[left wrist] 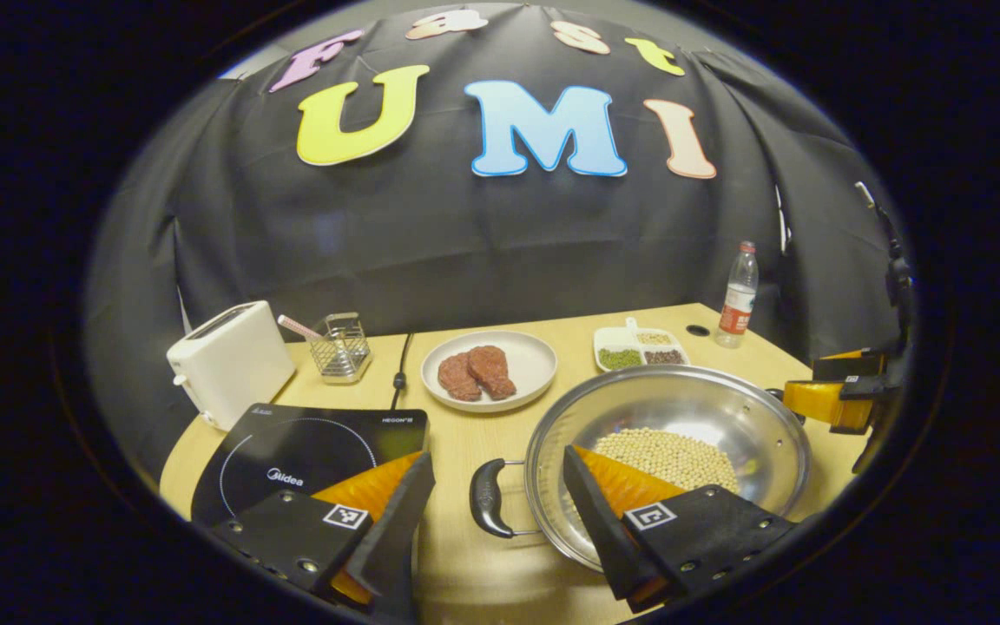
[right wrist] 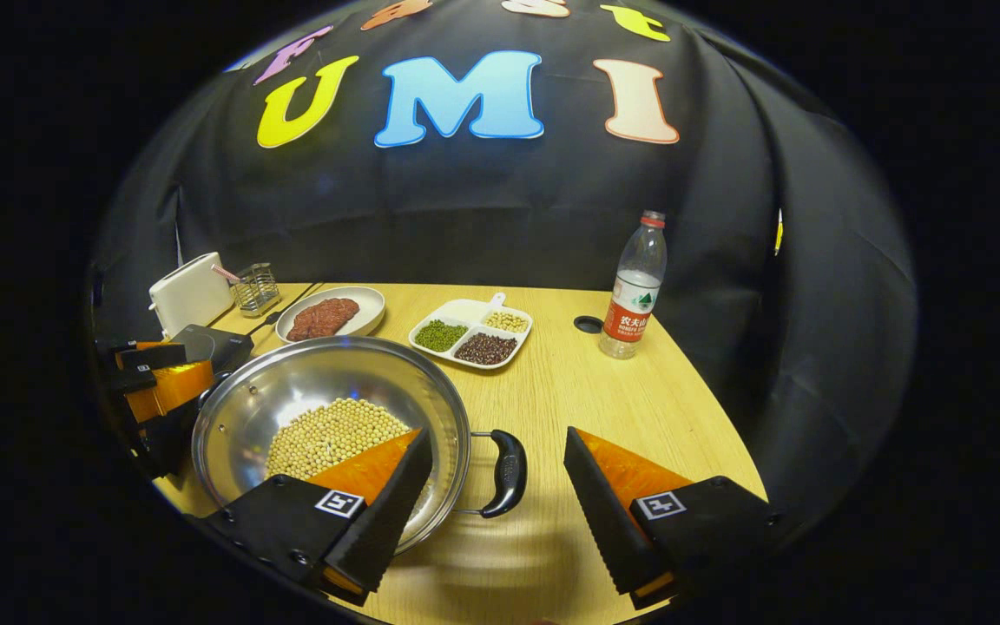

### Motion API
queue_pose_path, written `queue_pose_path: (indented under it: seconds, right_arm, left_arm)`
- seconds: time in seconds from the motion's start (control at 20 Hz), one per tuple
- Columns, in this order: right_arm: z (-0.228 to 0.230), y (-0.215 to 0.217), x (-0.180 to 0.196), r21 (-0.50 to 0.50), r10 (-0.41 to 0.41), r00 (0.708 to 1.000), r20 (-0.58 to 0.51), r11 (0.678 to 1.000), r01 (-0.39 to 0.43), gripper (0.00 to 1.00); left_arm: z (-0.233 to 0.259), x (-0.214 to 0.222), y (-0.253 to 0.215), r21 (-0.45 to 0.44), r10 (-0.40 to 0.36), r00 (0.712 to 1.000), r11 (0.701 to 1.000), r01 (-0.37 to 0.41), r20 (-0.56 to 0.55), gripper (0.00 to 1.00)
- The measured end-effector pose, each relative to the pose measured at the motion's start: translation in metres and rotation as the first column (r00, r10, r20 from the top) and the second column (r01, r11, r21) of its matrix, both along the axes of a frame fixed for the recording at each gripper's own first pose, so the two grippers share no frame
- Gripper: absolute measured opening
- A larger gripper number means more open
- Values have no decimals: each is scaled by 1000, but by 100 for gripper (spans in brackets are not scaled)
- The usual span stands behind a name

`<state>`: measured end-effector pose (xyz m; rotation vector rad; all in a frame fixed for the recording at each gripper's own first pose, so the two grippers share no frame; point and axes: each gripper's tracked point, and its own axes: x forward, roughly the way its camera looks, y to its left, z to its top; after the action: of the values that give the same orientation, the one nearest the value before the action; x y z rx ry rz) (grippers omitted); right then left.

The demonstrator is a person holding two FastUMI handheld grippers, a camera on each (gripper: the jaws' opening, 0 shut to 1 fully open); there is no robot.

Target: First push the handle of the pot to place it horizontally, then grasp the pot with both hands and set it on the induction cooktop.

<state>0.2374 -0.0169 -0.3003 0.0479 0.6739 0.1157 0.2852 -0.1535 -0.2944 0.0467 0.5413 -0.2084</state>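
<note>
Both claws are spread wide apart, gripping nothing. The left claw (left wrist: 498, 521) straddles one black handle (left wrist: 488, 497) of the shiny steel pot (left wrist: 708, 408) of soybeans; the right claw (right wrist: 498, 499) straddles the other, with the black induction cooktop (left wrist: 292, 451) just left of the left claw.

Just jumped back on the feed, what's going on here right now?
A person holds both grippers open at a steel pot of soybeans. The left gripper straddles the pot's left handle, the right gripper its right handle. Neither has closed. The pot sits on the table, beside the induction cooktop.
</note>
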Motion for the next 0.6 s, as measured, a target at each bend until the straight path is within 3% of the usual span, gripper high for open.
queue_pose_path:
  seconds: [0.6]
  right_arm:
    - [-41,8,9,50,-4,992,-127,999,10,98]
  left_arm:
    - [-52,7,-8,25,-1,992,1000,4,-126,92]
